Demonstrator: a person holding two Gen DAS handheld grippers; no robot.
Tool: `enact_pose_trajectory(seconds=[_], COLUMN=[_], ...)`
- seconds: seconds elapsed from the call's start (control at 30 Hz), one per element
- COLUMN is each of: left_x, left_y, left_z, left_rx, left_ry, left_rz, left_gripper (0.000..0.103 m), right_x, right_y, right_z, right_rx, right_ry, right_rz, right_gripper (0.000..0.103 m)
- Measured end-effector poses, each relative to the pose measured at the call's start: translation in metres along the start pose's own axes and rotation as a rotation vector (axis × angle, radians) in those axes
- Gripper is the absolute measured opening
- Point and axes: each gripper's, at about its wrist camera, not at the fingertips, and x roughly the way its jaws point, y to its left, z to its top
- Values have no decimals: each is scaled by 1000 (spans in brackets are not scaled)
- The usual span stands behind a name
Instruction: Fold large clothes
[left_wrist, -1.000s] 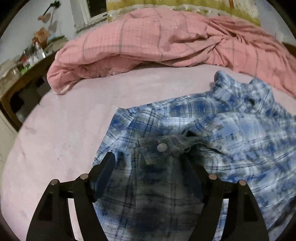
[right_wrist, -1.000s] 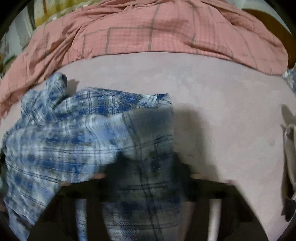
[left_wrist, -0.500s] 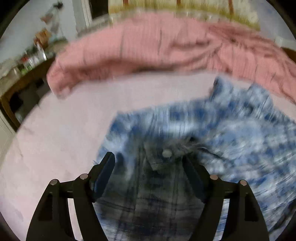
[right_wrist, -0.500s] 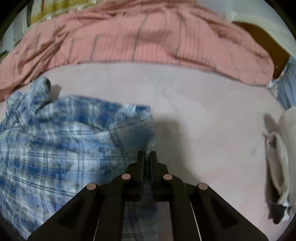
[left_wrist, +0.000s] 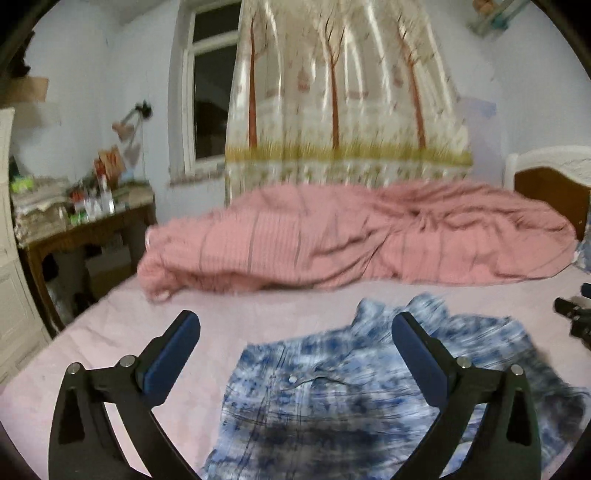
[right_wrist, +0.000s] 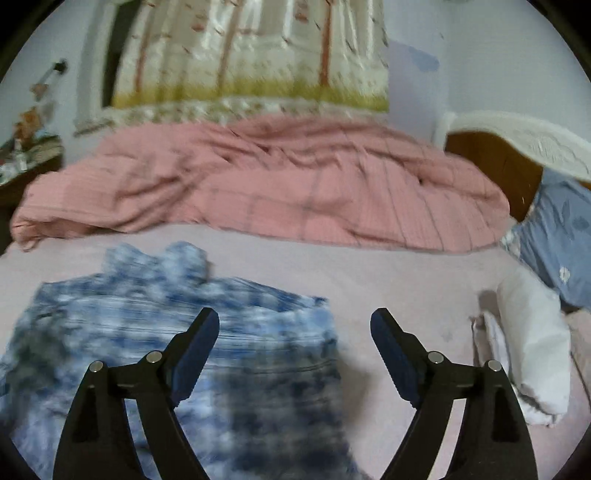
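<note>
A blue and white plaid shirt (left_wrist: 354, 398) lies partly folded on the pale pink bed sheet (left_wrist: 207, 325); it also shows in the right wrist view (right_wrist: 159, 325), blurred. My left gripper (left_wrist: 295, 336) is open and empty, raised above the shirt's left part. My right gripper (right_wrist: 294, 325) is open and empty, raised above the shirt's right edge. The right gripper's tip shows at the far right of the left wrist view (left_wrist: 574, 314).
A crumpled pink blanket (left_wrist: 369, 232) lies across the back of the bed. A cluttered wooden side table (left_wrist: 81, 221) stands at the left. A white rolled cloth (right_wrist: 528, 339) and a blue pillow (right_wrist: 557, 236) lie at the right, by the headboard (right_wrist: 517, 144).
The right gripper was shut on the shirt's edge half a second ago; it has let go and opened. Both grippers have lifted and tilted up, so the curtain and wall now show.
</note>
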Motion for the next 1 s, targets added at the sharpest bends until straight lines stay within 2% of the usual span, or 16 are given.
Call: enact_pose_trajectory(seconds=[0.07,0.1,0.13,0.27,0.47,0.6,0.7,0.77,0.87,0.97,1.0], left_x=[-26,-38,-50,-89,-137,-159,-164,-158,-135,-111,-102], left_y=[1,1,2,11,26,32,27,22,16,9,7], left_z=[5,7,7,-3,-42,-70,-92,-104,-118,-133,-139], left_rx=[17,24,33,69,75,64,87,99,156,240,259], left_ry=[-40,-52,-61,-43,-11,-12,-38,-22,83,150,185], left_rz=[-4,-3,-3,-11,10,9,58,70,12,86,90], left_gripper=[103,103,103,103,103,103,103,103,103,103,103], right_x=[-31,-42,-53,-89,-132,-151,-147,-139,-124,-100,-95], right_y=[7,7,8,7,-1,-10,-9,-5,3,19,24], right_z=[-3,-6,-9,-25,-66,-96,-111,-119,-133,-152,-159], right_rx=[-25,-32,-39,-48,-59,-17,-28,-56,-138,-281,-324], right_ry=[-44,-57,-66,-56,-54,-58,-33,6,66,197,224], right_rz=[-2,7,19,56,51,92,133,140,160,191,195], right_gripper=[90,94,103,103,103,103,103,103,103,103,103])
